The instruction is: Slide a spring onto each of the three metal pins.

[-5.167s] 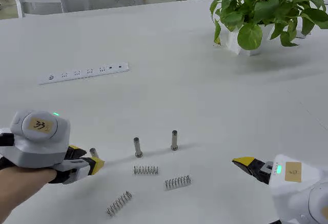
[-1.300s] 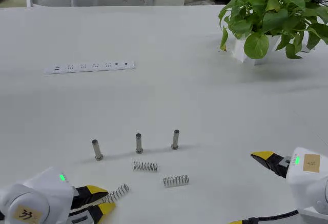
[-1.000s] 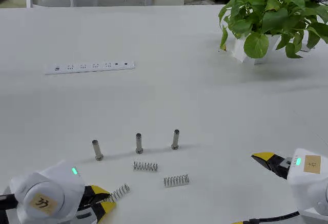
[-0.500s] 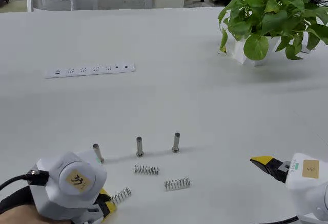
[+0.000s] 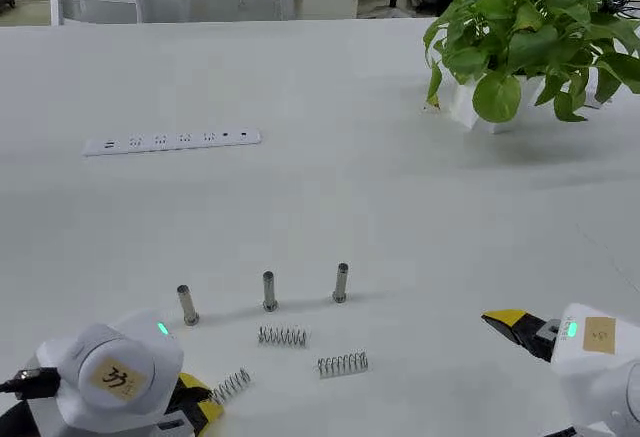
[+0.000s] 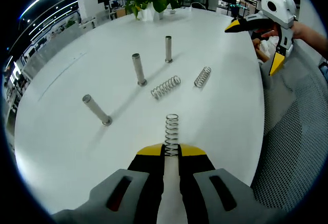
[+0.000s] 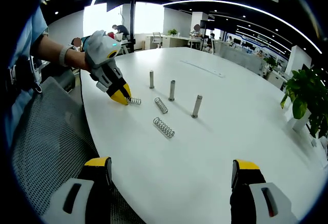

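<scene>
the near spring (image 6: 171, 126) lies flat on the white table (image 5: 330, 187), and we see its closest end pinched between the yellow tips of the left gripper (image 6: 171, 149), jaws drawn in tight on the coil. in the head view that spring sits at the front left, angled up and away from the gripper. just beyond it stands the left pin (image 5: 186, 304), leaning a touch, then the middle pin (image 5: 269, 290) and the right pin (image 5: 341, 282), all three in a row with their shafts bare. the second spring (image 5: 282, 336) lies on its side just in front of the middle pin, apart from it. the third spring (image 5: 342, 364) lies near it, a little closer to us, in front of the right pin. off to the right, well apart from the springs, we have the right gripper (image 7: 171, 168), jaws spread wide and holding nothing. farther back on the table lies a white power strip (image 5: 172, 141), and at the far right corner a potted plant (image 5: 520, 27).
</scene>
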The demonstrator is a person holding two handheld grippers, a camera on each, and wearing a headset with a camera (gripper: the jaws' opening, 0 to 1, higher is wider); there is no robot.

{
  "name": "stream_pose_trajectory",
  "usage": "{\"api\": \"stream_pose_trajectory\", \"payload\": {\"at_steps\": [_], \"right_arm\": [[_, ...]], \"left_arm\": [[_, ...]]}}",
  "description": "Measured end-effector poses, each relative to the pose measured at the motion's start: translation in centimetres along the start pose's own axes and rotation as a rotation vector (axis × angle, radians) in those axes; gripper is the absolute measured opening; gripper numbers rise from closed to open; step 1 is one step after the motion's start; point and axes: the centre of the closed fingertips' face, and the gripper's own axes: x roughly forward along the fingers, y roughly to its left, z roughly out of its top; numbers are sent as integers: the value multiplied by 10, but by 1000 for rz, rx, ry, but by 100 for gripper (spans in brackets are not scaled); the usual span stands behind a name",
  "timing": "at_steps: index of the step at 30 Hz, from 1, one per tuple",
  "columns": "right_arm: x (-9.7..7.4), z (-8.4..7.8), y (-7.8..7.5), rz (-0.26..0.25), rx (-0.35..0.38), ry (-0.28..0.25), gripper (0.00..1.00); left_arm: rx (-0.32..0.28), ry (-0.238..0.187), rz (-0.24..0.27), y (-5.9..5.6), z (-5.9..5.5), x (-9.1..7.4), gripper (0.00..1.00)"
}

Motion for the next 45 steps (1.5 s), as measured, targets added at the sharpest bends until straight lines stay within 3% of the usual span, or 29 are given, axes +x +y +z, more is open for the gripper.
{"api": "stream_pose_trajectory", "payload": {"at_steps": [8,19,29,33,38,45], "right_arm": [[3,7,6,15,30,-19,97],[6,17,12,46,76,-50,92],[10,52,23,124,104,-141,84],[13,60,32,176,63,-139,75],[16,73,43,236,50,-158,68],[21,87,61,335,8,-181,45]], "left_arm": [[-96,-70,-15,-7,4,0,6],[-107,-163,-41,-14,24,-12,6],[35,-256,-132,-39,48,-25,6],[103,-265,-177,-50,52,-29,6],[135,-278,-201,-54,57,-30,6],[183,-293,-235,-60,62,-32,6]]}}
